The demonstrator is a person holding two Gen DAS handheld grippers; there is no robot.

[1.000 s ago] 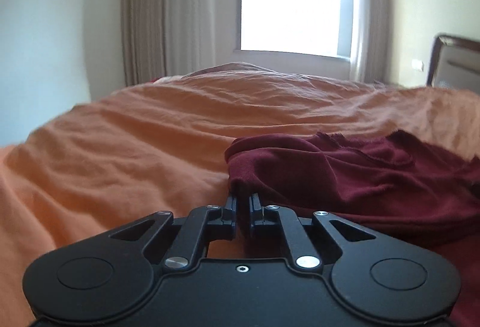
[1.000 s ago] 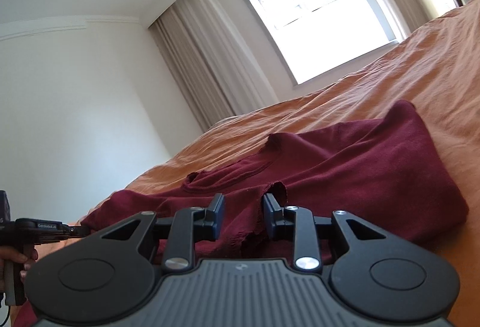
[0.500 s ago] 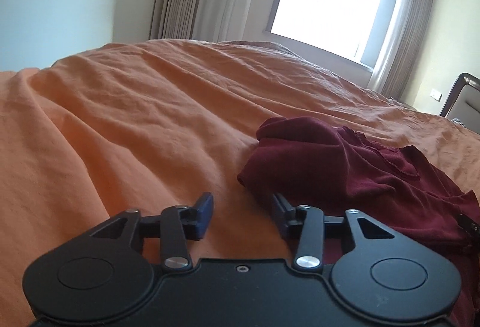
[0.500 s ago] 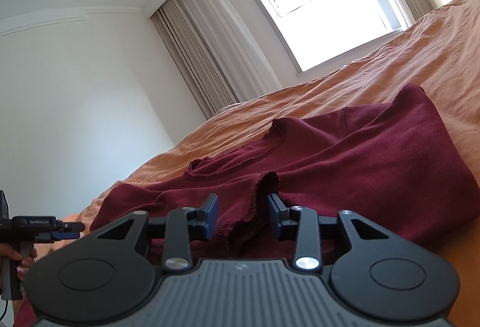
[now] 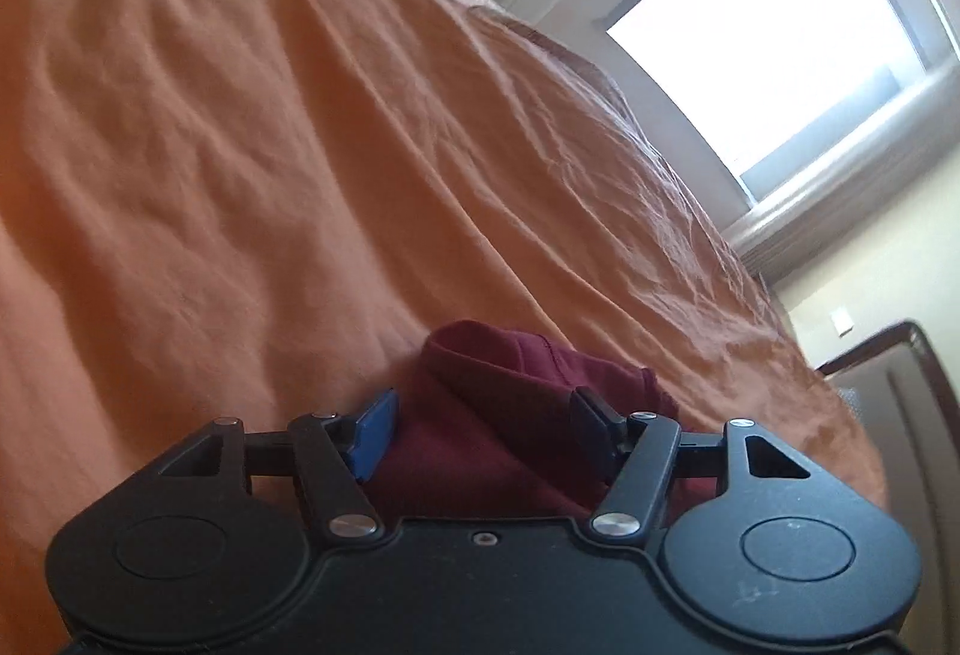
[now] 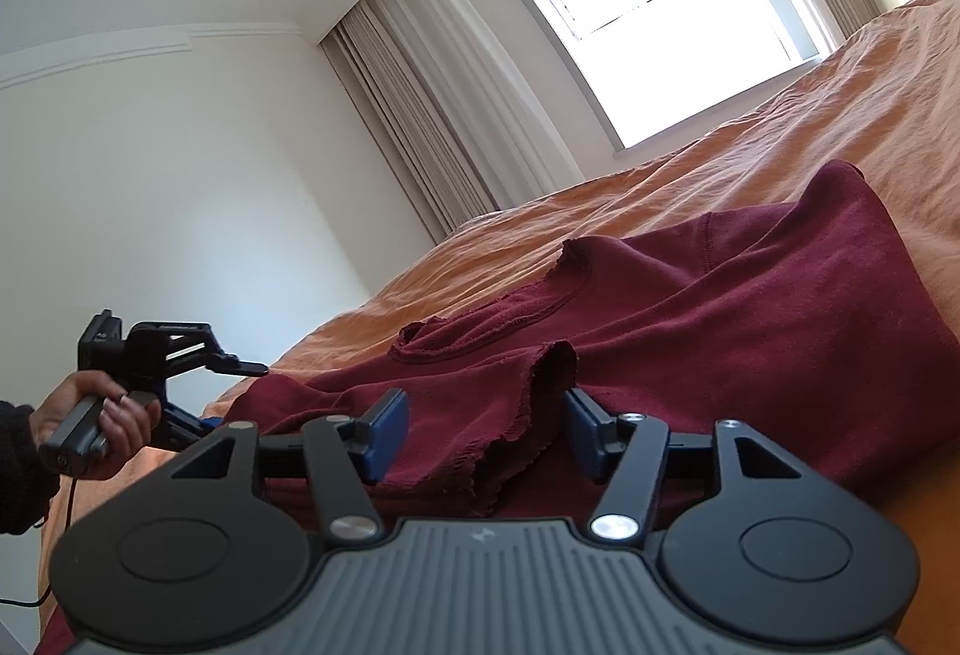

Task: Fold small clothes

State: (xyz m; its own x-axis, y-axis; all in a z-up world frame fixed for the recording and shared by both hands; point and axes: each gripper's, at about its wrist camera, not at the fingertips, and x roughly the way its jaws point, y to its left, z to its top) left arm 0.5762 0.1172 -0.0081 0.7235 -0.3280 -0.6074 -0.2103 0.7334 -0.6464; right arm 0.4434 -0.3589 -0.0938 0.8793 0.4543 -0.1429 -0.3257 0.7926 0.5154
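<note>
Right gripper (image 6: 486,430), at 6 o'clock in its view: jaws spread, having just been opening, with the ruffled hem fold of the maroon top (image 6: 690,319) standing between them, unpinched. The top lies spread on the orange bedspread (image 6: 810,114), running toward 2 o'clock. Left gripper (image 5: 483,433): jaws likewise just opened and spread, a rounded maroon fold (image 5: 498,379) between the pads, released. At 9 o'clock, the person's hand (image 6: 96,415) holds that tool. Judgement: regrip matching edges and lift evenly so the next fold lands square.
</note>
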